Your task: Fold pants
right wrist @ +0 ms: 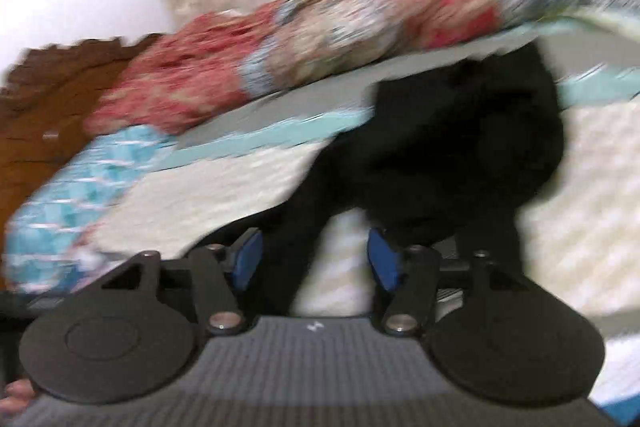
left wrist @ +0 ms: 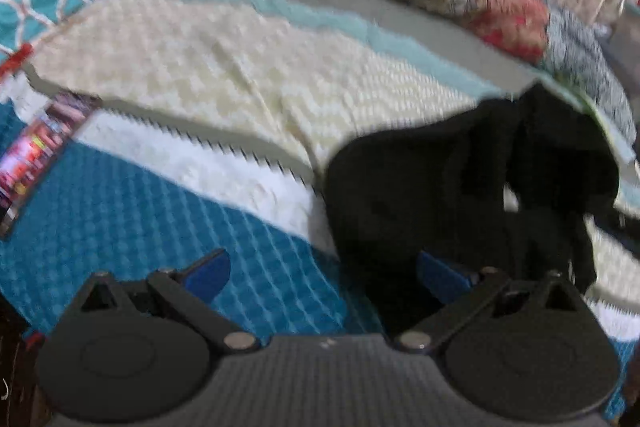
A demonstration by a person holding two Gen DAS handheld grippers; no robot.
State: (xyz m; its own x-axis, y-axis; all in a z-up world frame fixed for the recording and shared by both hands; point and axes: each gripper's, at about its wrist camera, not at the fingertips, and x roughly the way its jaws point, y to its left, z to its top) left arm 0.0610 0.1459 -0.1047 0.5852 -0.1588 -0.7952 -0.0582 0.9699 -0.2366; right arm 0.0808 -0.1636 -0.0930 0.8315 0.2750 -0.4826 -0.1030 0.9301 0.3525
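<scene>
Black pants (left wrist: 460, 179) bunched on bed (left wrist: 168, 195), unfolded. My left hand-held gripper (left wrist: 324, 271) spread wide, empty, beside heap. My right hand-held gripper (right wrist: 316, 259) parted, cloth strand between fingers, unpinched. Step: regrasp. Next: find waistband edge, clamp, spread flat.

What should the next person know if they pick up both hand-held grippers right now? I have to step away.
Left hand-held gripper: open, empty, low over the bedspread beside the black pants.
Right hand-held gripper: open; black cloth lies between its fingers, not pinched.
Pants: a crumpled heap on the bed, no tidy fold visible.
Left to do: spread them flat, then fold. Both views are blurred.
</scene>
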